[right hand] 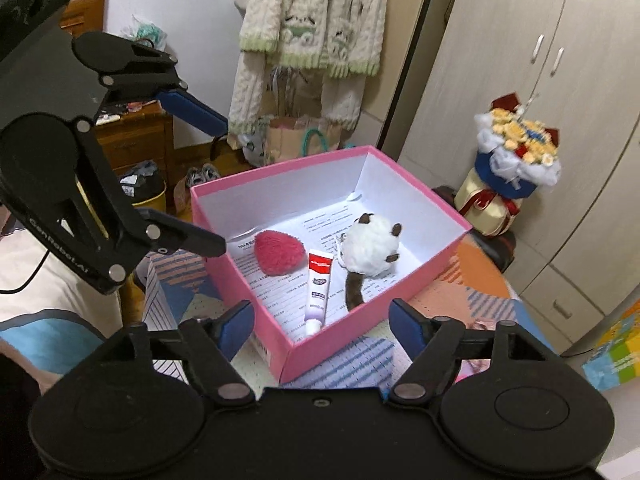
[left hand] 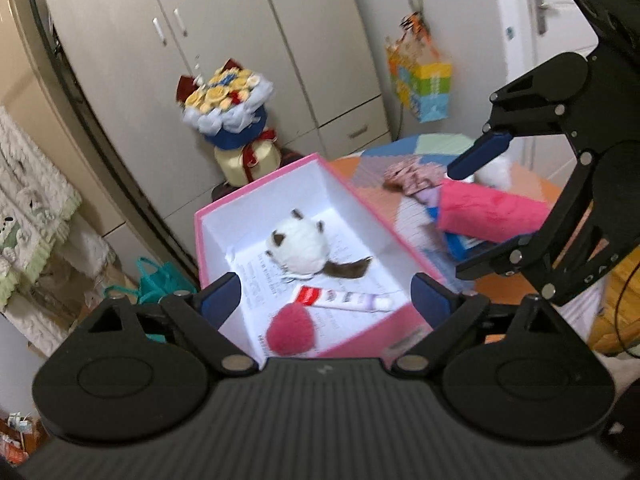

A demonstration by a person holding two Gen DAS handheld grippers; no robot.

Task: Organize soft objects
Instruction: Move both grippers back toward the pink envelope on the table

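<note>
Already the pink box holds the white plush, toothpaste tube and red pom-pom, so with both left gripper and right gripper gaping empty above it, a careless reach toward the pink roll beside the box could clip its near wall and skew it.

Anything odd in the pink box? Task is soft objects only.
Yes: a toothpaste tube lies in the pink box between the red pompom and the white plush. It's the one non-soft item. Nothing looks spilled or damaged.
</note>
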